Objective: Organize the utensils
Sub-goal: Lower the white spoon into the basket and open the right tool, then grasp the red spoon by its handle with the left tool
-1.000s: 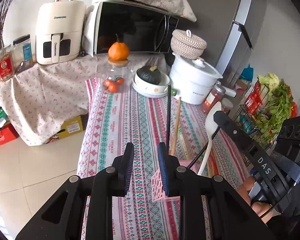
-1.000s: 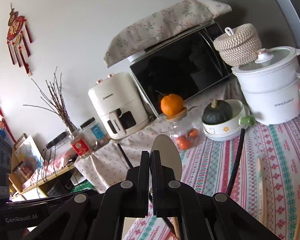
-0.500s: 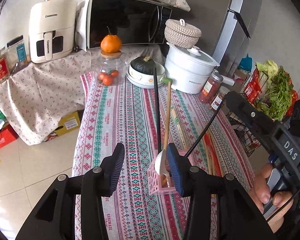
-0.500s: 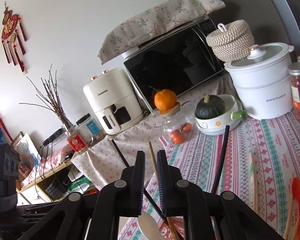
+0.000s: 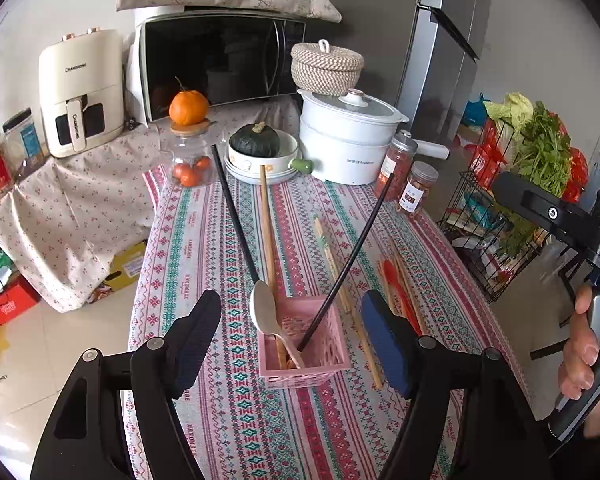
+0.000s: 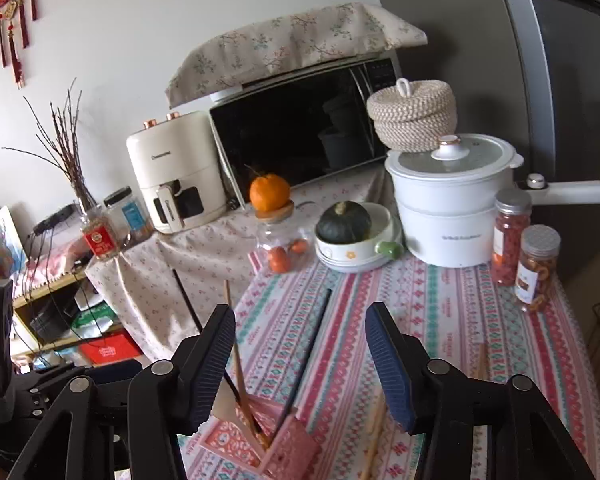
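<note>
Opening empty, left gripper [image 5: 292, 328] and right gripper [image 6: 300, 348]; air fryer [image 5: 82, 92] reads "CHANGHONG".

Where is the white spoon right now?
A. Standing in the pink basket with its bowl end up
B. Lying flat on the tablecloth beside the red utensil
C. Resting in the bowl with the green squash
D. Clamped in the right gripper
A. In the left wrist view the white spoon stands handle-down in the pink basket, its bowl end above the rim, beside the chopsticks there.
</note>
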A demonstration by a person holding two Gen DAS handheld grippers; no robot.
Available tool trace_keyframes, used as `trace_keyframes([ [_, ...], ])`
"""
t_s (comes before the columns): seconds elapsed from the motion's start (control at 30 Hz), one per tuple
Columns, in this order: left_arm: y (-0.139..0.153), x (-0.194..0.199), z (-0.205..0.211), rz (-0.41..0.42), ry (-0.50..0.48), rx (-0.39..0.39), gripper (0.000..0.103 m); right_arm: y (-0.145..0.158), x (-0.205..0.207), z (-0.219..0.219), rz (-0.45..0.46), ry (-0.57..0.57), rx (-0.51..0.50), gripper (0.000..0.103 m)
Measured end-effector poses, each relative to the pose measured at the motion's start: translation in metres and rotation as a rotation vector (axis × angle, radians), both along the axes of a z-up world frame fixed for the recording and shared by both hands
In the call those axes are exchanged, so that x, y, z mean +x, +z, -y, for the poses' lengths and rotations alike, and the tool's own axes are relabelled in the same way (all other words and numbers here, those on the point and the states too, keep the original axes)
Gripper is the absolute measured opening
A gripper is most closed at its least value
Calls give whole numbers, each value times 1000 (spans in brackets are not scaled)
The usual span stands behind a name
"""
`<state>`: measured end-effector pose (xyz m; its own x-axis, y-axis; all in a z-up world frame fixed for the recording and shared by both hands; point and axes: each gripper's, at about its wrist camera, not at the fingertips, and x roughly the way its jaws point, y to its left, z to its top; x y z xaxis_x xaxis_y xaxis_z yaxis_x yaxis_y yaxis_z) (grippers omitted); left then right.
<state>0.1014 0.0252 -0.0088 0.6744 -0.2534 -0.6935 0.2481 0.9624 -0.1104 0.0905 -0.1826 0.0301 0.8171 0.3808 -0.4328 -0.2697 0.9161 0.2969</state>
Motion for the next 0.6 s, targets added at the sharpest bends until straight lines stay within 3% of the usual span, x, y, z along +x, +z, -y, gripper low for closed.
trace_keyframes([
  [0.13,-3,-8,17,1,-33,20,78,-7,-6,22,-66,2,7,77],
  [0.33,-11,-18,49,-18,-119,50,78,-15,-7,52,-171,-39,-70,87],
  [0.47,-22,-23,83,-48,-189,84,78,-35,1,77,-330,-68,-72,87],
  [0.6,-39,-25,122,-81,-258,107,78,-55,10,110,-431,-116,-77,87],
])
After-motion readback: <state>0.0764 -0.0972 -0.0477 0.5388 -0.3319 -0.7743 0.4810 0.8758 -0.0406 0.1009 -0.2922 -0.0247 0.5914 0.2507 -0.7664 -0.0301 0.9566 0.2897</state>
